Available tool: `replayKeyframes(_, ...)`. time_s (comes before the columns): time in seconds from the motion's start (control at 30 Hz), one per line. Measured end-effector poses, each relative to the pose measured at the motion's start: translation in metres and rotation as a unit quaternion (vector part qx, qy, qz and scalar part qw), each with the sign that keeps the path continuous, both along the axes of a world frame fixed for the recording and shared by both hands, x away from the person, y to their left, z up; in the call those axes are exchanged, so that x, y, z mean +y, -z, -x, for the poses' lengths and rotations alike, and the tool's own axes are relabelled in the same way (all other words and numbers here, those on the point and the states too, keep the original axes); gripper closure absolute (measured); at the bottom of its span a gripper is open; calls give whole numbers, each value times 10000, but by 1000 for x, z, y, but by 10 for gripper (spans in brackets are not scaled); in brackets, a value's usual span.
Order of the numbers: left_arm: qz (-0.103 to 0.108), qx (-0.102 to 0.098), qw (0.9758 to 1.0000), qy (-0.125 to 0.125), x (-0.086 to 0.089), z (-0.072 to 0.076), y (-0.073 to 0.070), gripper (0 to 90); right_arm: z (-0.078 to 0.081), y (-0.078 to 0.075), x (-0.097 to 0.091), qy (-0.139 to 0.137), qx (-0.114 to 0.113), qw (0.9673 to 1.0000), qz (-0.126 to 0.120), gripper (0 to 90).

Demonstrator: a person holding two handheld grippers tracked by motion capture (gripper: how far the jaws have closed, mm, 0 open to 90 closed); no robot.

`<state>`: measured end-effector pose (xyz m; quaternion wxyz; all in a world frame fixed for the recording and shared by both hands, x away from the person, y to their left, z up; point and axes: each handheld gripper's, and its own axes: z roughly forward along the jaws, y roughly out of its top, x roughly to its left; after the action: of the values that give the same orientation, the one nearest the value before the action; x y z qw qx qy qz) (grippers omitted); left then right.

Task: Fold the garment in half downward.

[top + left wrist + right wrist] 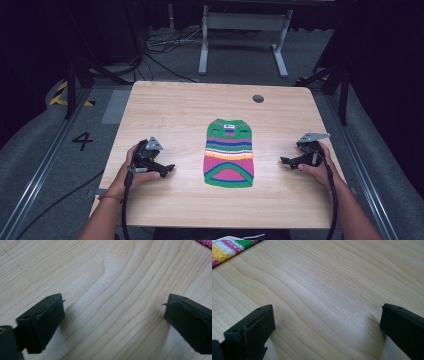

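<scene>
A small knitted garment (229, 153) with green, pink, yellow and blue stripes lies flat in the middle of the wooden table (170, 110). My left gripper (169, 169) rests on the table to its left, jaws wide open over bare wood (113, 312). A pink corner of the garment (205, 243) shows at the top right of the left gripper view. My right gripper (284, 161) sits to the garment's right, also open, with only wood between its jaws (327, 322). The striped edge of the garment (229, 248) lies at the top left of the right gripper view.
A round grommet hole (258, 98) sits near the table's far edge. Beyond the table stand a white metal frame (242, 35) and loose cables (165, 47) on the floor. A floor marking "4" (82, 140) lies left of the table.
</scene>
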<state>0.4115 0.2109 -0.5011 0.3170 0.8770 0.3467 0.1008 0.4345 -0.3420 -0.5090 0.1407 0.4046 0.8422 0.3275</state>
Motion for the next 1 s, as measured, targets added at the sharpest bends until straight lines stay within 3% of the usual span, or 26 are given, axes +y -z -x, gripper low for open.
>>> replayKeyframes(0.13, 25, -28, 9999, 142, 0, -2, -2, 166, -1, -1, -1, -75, 19, 10000, -8, 24)
replayKeyframes(0.27, 29, 7, 9996, 271, -1, -6, -6, 235, -1, -6, -2, -192, -1, 9998, -110, 208)
replayKeyframes(0.4, 88, 197, 9990, 398, -5, -13, -13, 255, -1, -8, 4, -392, 56, 9992, 45, 244)
replayKeyframes(0.47, 13, 162, 9987, 480, -8, -15, -16, 276, -7, -12, 9, -362, 203, 9991, -69, 248)
replayKeyframes(0.5, -94, 199, 9981, 575, -14, -21, -19, 277, -9, -15, 11, -341, 188, 9992, -109, 260)
replayKeyframes(0.57, -113, 160, 9980, 595, -17, -25, -20, 276, -12, -17, 14, -349, 157, 9992, -109, 263)
replayKeyframes(0.67, -58, 89, 9981, 610, -26, -39, -25, 275, -22, -26, 29, -447, 43, 9990, 4, 279)
replayKeyframes(0.83, -7, -61, 9976, 684, -46, -62, -33, 280, -44, -36, 58, -506, -60, 9987, -94, 319)
replayKeyframes(1.0, 59, -64, 9972, 736, -71, -85, -35, 287, -64, -40, 80, -522, -136, 9985, -114, 356)
